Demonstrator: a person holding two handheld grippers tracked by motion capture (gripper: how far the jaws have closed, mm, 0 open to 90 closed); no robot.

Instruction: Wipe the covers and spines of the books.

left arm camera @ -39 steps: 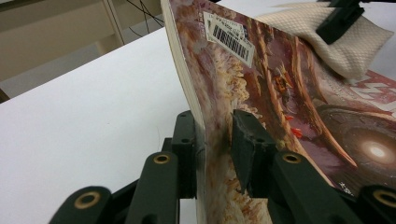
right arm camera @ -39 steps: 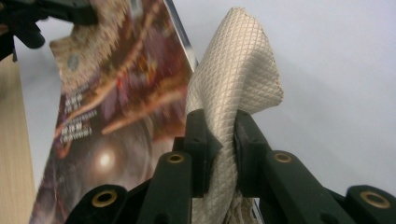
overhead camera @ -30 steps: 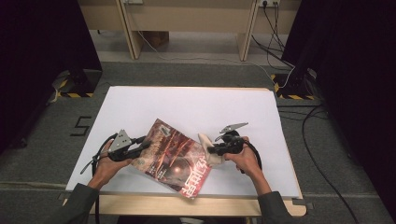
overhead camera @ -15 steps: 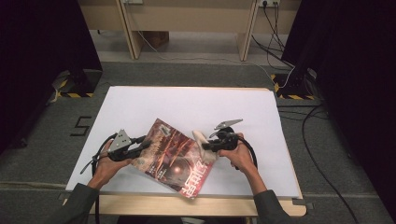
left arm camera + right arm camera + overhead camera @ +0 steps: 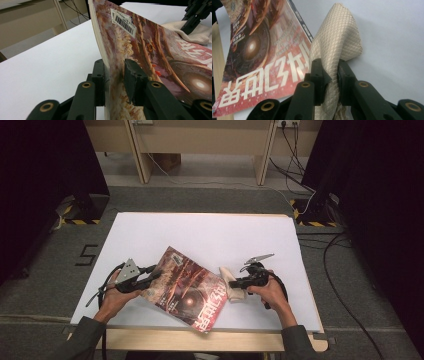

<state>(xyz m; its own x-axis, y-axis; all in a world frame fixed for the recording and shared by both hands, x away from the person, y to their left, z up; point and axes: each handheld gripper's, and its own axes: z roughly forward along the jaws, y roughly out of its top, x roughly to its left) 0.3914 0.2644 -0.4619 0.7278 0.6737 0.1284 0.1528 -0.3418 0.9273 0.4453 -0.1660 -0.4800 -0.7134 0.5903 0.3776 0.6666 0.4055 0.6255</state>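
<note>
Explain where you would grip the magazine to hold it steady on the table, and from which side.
Grip the magazine at its bare left edge, from the left, as the left gripper does: thin stacked pages fit between the jaws, and the cloth sits at the right.

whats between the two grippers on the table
The red magazine lies between them in the high view: the left gripper pinches its left edge, and the right gripper holds a cream cloth at its right edge.

Overhead light was even on the white table (image 5: 210,235), room edges black. Glossy magazine (image 5: 257,52) beyond the right gripper (image 5: 329,72) showed glare. Left gripper (image 5: 115,82) sharp; background behind it soft.
</note>
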